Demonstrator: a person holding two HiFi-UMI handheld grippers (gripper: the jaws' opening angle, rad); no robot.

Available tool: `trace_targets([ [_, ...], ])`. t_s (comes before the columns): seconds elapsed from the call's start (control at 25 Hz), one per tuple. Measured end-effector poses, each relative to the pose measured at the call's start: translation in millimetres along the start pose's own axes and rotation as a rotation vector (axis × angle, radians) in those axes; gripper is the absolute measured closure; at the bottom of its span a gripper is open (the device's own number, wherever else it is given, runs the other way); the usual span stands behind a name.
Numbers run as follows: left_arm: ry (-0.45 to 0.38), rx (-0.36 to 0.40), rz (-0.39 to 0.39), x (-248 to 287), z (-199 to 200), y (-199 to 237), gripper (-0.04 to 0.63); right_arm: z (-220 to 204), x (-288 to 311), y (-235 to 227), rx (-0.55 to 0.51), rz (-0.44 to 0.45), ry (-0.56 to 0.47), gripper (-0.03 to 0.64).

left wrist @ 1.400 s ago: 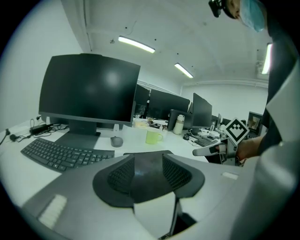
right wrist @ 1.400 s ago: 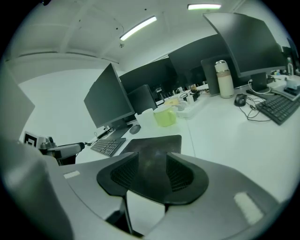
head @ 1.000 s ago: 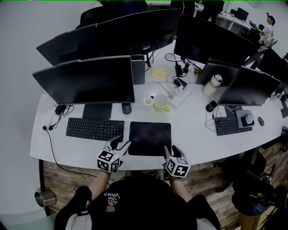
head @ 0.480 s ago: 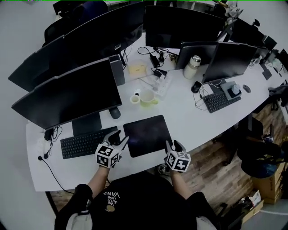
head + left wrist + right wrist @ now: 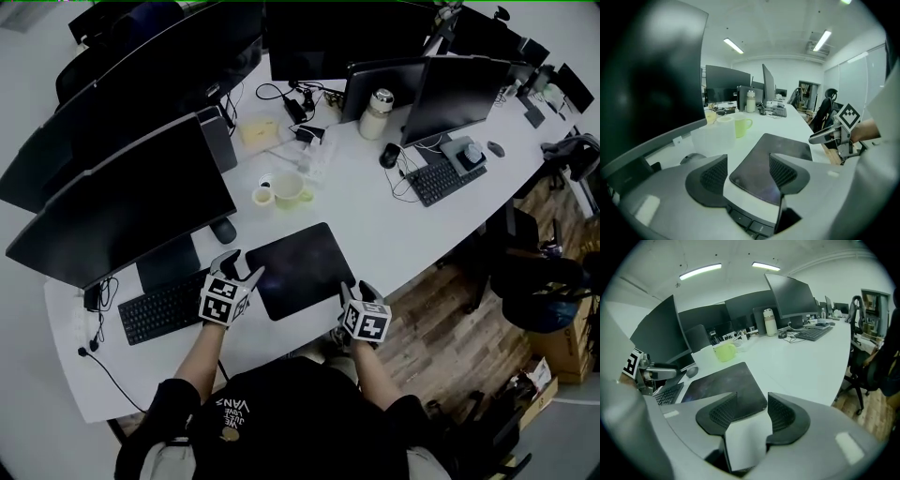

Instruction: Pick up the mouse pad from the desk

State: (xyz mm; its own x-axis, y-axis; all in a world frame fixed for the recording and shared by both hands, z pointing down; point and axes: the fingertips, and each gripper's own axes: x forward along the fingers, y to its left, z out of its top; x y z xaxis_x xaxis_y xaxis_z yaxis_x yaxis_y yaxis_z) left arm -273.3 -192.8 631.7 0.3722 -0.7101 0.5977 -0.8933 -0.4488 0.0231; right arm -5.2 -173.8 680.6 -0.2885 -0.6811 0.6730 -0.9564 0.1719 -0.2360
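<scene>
Mouse pad (image 5: 300, 270): dark, rectangular, lying flat on the white table (image 5: 384, 234) directly in front of the person. It sits between a black keyboard (image 5: 164, 307) on its left and bare table on its right. Not lifted; all edges appear down on the surface.

Left claw (image 5: 240, 266): at the pad's near-left corner, pointing forward and down. The left gripper view shows that corner of the pad (image 5: 787, 146) framed between the two jaws of the left claw (image 5: 747, 171), with a strip of keyboard just below. The jaws stand wide apart and have just been opening. The ribbed pads do not press on anything.

Right claw (image 5: 357, 291): at the pad's near-right corner, close to the table's front edge. In the right gripper view the pad's corner (image 5: 722, 380) lies just ahead of the right claw (image 5: 752, 413), partly between the jaws, with white table under them. The jaws are apart and have just been opening. Nothing is gripped.

Beyond the pad: a green mug (image 5: 289, 190) with a small white cup (image 5: 263, 195) beside it, and a dark mouse (image 5: 223, 230) near the foot of a large monitor (image 5: 122, 206).
</scene>
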Motion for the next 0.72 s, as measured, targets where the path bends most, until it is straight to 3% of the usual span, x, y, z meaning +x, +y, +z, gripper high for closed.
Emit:
trace_targets([
  [0.32, 0.148, 0.094, -0.004, 36, -17, 10, 0.321, -7, 10, -11, 0.017, -0.025, 0.008, 0.413],
  [0.72, 0.304, 0.115, -0.053, 60, -42, 16, 0.321, -11, 20, -1, -0.025, -0.012, 0.047, 0.409],
])
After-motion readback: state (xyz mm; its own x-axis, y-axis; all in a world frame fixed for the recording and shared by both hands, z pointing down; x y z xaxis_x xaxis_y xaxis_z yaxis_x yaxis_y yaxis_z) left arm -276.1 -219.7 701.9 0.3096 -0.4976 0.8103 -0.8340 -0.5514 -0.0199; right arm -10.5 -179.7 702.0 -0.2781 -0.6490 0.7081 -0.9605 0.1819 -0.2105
